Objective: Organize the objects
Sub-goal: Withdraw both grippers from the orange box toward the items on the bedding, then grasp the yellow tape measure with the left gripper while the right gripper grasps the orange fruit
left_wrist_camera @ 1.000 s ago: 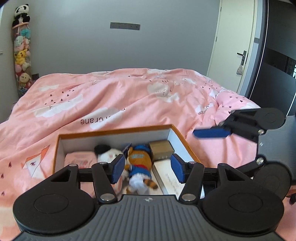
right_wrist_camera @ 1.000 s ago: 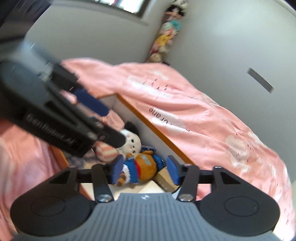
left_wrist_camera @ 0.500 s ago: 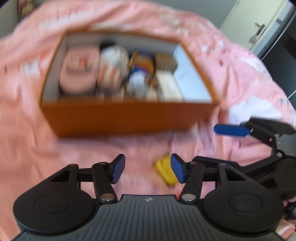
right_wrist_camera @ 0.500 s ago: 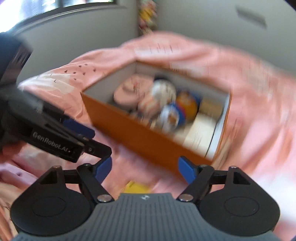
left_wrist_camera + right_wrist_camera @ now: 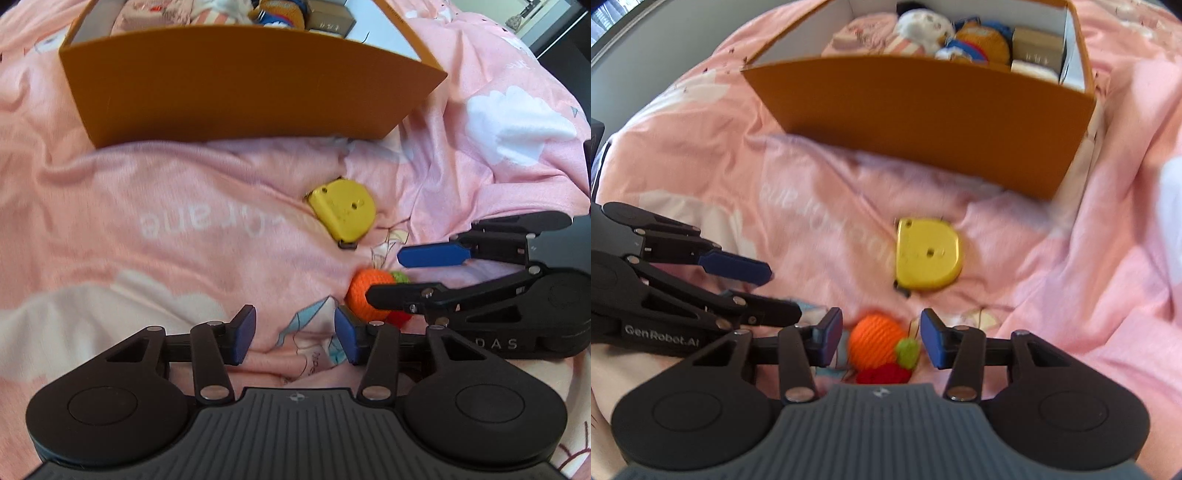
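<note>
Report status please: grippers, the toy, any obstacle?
Right gripper closing around orange crochet toy, pads not touching. Left gripper closing, empty. Yellow tape measure beside toy, clear.

Each hand-held gripper [image 5: 294, 339]: black linkage arms, silver screws, blue pads [image 5: 931, 343], ribbed grey base, "GenRobot.AI" lettering.

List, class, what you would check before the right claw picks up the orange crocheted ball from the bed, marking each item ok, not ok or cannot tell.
1. Orange ball sits between the right claw pads: ok.
2. Pads pressing on the ball: not ok, gaps on both sides as the jaws close.
3. Left claw empty: ok.
4. Yellow tape measure clear of the ball: ok.
5. Room left in the orange box: cannot tell.
</note>
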`<state>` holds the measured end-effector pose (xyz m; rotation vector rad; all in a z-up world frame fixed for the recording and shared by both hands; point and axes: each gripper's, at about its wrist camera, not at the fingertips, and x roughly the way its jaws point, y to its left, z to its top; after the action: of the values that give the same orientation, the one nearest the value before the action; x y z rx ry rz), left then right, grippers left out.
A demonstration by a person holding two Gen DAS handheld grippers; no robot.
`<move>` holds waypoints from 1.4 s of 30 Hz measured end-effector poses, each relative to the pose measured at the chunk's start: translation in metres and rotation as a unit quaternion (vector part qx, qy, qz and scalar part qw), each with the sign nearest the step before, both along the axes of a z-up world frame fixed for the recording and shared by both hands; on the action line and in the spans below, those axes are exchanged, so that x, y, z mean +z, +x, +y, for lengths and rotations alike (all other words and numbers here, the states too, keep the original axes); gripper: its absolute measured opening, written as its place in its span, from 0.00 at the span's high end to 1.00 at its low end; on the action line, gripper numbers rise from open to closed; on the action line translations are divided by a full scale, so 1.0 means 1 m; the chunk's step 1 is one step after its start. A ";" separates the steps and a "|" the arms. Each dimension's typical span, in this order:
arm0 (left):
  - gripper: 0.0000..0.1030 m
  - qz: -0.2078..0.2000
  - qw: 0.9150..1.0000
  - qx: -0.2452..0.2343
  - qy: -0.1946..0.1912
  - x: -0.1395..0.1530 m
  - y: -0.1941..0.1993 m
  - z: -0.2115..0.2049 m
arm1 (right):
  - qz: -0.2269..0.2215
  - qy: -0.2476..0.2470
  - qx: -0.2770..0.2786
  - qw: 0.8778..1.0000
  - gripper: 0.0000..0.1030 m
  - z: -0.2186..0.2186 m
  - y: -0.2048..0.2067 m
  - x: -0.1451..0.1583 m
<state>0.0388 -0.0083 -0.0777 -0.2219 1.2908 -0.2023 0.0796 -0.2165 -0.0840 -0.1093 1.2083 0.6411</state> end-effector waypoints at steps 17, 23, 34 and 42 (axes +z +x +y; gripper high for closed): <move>0.47 -0.023 0.999 -0.033 0.002 0.007 0.003 -0.011 | 0.051 -0.019 0.009 0.998 0.54 0.002 0.004 -0.029; 0.48 -0.055 0.997 -0.052 -0.018 0.017 0.017 -0.019 | -0.003 -0.018 0.001 1.000 0.55 -0.008 0.005 -0.002; 0.27 -0.013 0.999 0.013 -0.049 -0.010 0.085 -0.036 | -0.088 -0.057 -0.056 0.993 0.55 -0.044 0.047 0.012; 0.28 0.015 0.997 0.056 -0.060 -0.034 0.100 -0.049 | -0.048 -0.052 -0.076 0.995 0.54 -0.056 0.064 -0.023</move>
<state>0.1391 -0.0573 -0.1119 -0.4000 1.2940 -0.1820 0.1438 -0.2724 -0.1074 -0.1327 1.1448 0.4365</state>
